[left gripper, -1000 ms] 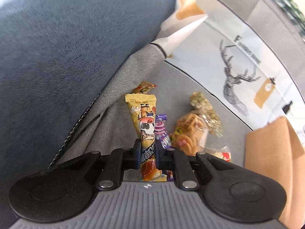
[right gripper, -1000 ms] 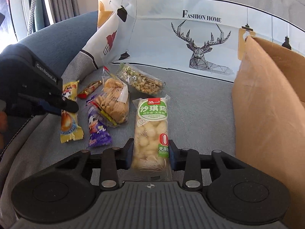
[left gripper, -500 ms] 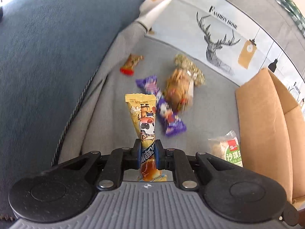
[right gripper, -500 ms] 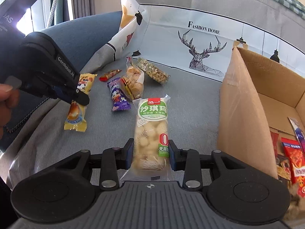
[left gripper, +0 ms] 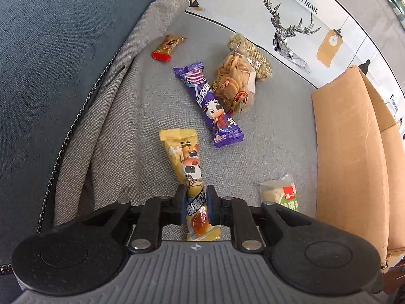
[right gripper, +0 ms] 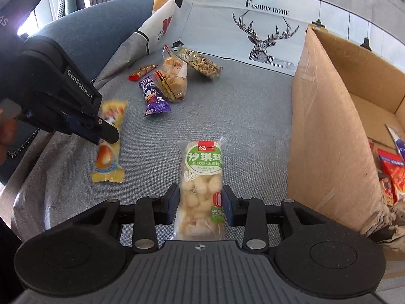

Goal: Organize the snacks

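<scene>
Yellow cartoon-cow snack pack (left gripper: 188,174) sits pinched in the left gripper (left gripper: 194,200), jaws nearly closed and just easing open slightly, pack between them. Clear-and-green puffed-rice bar (right gripper: 202,190) is clamped in the right gripper (right gripper: 200,205), jaws narrow on its sides, near the cardboard box (right gripper: 319,131) on the right. Box already has some red packs (right gripper: 392,172). Left on the grey cushion (left gripper: 157,106): purple candy pack (left gripper: 210,109), cracker bag (left gripper: 234,86), nut bar (left gripper: 249,52), small red-ended bar (left gripper: 168,46), all far. Roughly midway.
</scene>
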